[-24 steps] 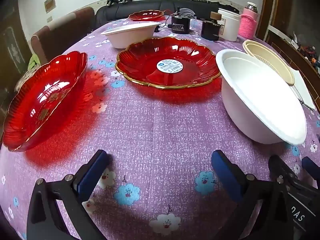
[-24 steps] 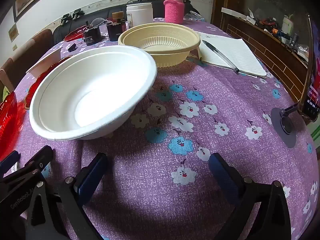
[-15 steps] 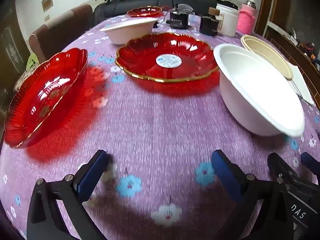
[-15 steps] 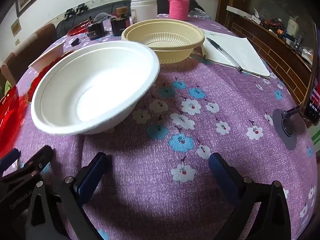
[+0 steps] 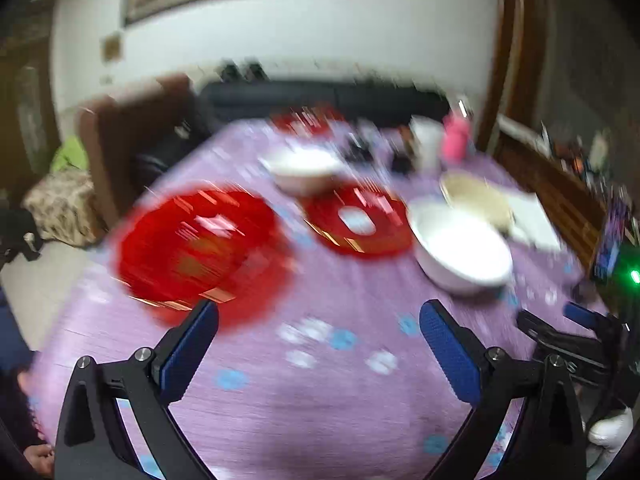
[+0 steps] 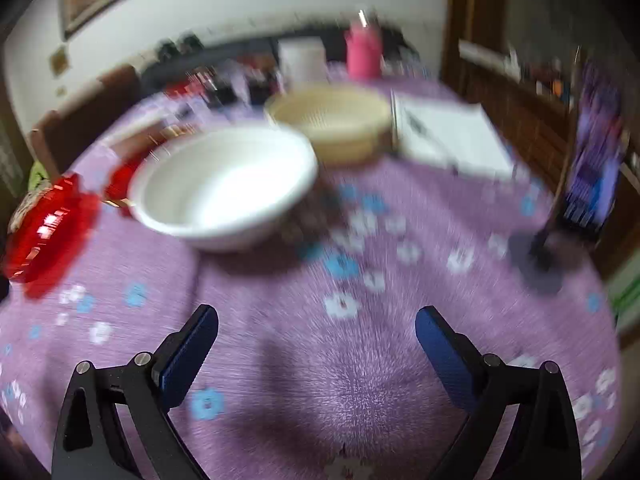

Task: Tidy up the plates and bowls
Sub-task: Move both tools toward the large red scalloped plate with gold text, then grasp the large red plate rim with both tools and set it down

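Both pics are blurry, so small stuff is hard to tell.

Left tongs [image 5: 319, 320] are wide apart w/ nothing in them, low in the frame over the purple desk [image 5: 320, 400]. Right tongs [image 6: 317, 322] are wide apart too, also holding nothing.

Where things are, left view: a big red plate [image 5: 200, 246] sits left of middle, just past the left blue pad. A 2nd red plate [image 5: 358, 222] w/ a white sticker is at center. A white bowl [image 5: 460, 248] sits right of it, near but I can't tell if touching. A tan bowl [image 5: 476, 198] is behind the white one. Another white bowl [image 5: 304, 170] is further up, and a 3rd red plate [image 5: 306, 120] is at the far end.

Right view: white bowl [image 6: 226, 186] is center left, tan bowl [image 6: 332, 124] just behind it, a notebook [image 6: 452, 140] to the right.

How they'd handle, I think: red plates look like shiny hard plastic or glass, so slippery and maybe easy to crack. Pinch the wavy rim, not the smooth middle. White bowls look thin and light, prob. bendy, so squeeze the rim softly. Nothing is stacked yet.
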`<state>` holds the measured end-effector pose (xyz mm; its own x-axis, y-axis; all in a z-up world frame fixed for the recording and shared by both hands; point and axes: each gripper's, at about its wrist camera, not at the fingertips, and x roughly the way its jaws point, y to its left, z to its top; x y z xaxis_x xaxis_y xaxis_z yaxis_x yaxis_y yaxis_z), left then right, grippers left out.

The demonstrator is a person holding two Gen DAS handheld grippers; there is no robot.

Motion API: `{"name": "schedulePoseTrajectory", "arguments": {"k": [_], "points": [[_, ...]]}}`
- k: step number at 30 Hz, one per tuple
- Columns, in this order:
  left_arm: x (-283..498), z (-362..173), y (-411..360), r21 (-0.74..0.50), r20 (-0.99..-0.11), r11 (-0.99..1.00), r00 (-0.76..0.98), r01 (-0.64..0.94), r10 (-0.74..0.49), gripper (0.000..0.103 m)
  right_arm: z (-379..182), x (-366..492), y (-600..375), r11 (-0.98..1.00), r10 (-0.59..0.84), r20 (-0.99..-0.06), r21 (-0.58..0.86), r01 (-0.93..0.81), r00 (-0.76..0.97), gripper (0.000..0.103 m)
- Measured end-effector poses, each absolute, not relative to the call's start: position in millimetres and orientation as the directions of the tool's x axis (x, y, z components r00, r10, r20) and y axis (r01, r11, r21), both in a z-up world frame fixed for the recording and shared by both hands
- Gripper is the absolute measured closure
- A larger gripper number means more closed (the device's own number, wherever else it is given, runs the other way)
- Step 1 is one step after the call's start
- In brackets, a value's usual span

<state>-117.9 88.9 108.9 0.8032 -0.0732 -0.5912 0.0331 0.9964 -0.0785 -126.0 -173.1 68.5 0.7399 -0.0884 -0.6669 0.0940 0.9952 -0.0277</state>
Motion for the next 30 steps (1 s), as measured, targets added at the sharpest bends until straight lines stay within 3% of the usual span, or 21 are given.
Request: {"name": "schedulePoseTrajectory", "arguments": {"k": [4,6,11,13,15,22,26,27,29,30], "points": [[-144,152,151,-0.096,-0.441,0.993,0.897,-0.074,0.025,0.002,116,-142,-138,0.998,-0.045,-0.513,-0.067,0.012,0.858,0.002],[-146,164,178,-0.106,-0.435,0.987,0.898,-0.121,0.064,0.002,128,-129,-119,0.996,0.073,-0.532,-0.006,-0.090,0.844,0.002],[-113,160,242,-0.140,-0.539,0.970,0.838,-0.196,0.092,0.002,115,-67,-58,0.927,0.375,-0.642,0.255,-0.275,0.668,0.005],[-91,148,266,-0.181,-0.584,0.964,0.810,-0.193,0.053,0.002,102,-39,-38,0.903,0.431,-0.672,0.324,-0.283,0.602,0.020],[-72,134,279,-0.217,-0.625,0.958,0.781,-0.186,0.010,0.002,85,-18,-23,0.880,0.475,-0.693,0.388,-0.275,0.542,0.026],[12,67,308,-0.341,-0.735,0.911,0.670,-0.233,-0.104,0.002,44,42,22,0.870,0.490,-0.742,0.446,-0.209,0.457,0.029],[46,48,306,-0.308,-0.768,0.920,0.634,-0.243,-0.089,0.002,33,63,43,0.884,0.466,-0.774,0.423,-0.196,0.429,0.037],[52,43,303,-0.300,-0.775,0.924,0.626,-0.238,-0.090,0.004,30,67,47,0.889,0.456,-0.783,0.414,-0.193,0.422,0.042],[63,32,297,-0.268,-0.804,0.933,0.589,-0.238,-0.080,0.018,23,74,54,0.898,0.439,-0.801,0.400,-0.181,0.407,0.053],[67,27,293,-0.265,-0.817,0.937,0.569,-0.229,-0.092,0.041,19,77,57,0.896,0.444,-0.804,0.406,-0.180,0.396,0.066]]}}
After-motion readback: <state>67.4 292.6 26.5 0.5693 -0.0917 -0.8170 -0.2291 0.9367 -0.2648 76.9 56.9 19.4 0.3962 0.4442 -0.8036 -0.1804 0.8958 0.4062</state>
